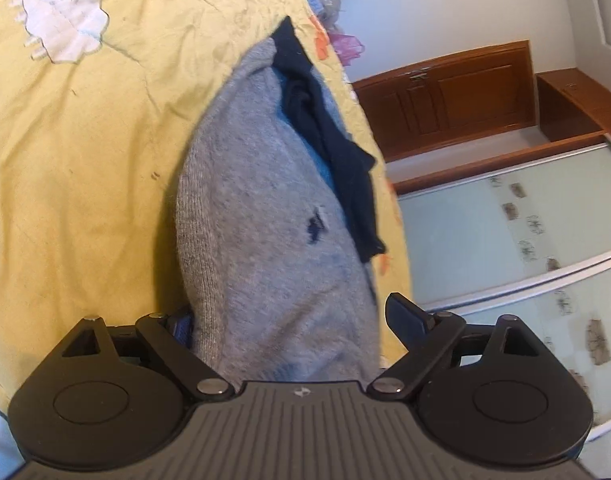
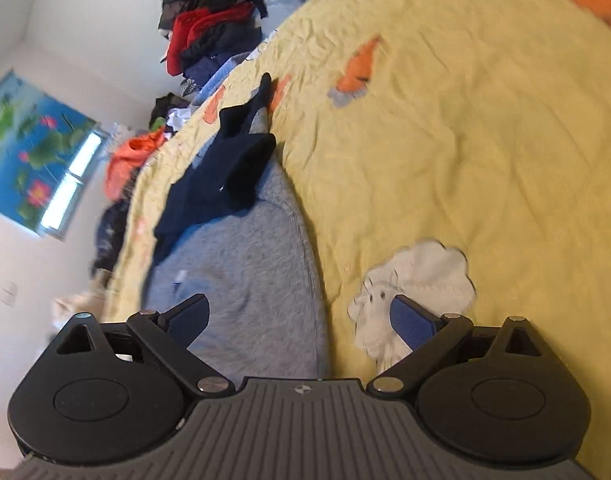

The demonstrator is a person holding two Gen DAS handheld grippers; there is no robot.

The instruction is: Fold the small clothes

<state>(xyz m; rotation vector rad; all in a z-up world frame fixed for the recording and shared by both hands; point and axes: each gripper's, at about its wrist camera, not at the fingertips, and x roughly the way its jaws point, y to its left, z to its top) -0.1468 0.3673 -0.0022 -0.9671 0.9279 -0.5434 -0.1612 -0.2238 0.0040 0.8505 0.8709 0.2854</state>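
A small grey knit sweater [image 1: 257,208] with a tiny navy logo lies on the yellow bedspread [image 1: 85,160], near the bed's edge. A navy piece of cloth [image 1: 337,152] is bunched along its far side. My left gripper [image 1: 293,322] is open, and the sweater's near end sits between its wide-spread fingers, hiding part of the left finger. In the right wrist view the same grey sweater [image 2: 245,264] and navy cloth [image 2: 225,176] are at centre left. My right gripper [image 2: 301,320] is open just above the sweater's edge, its right finger over the bedspread [image 2: 465,140].
White sheep appliqué [image 2: 421,276] and orange patches [image 2: 357,68] are sewn into the bedspread. A heap of clothes [image 2: 209,28] sits beyond the bed's far edge. Wooden cabinets [image 1: 457,92] and mirrored sliding doors [image 1: 505,248] stand past the bed's side.
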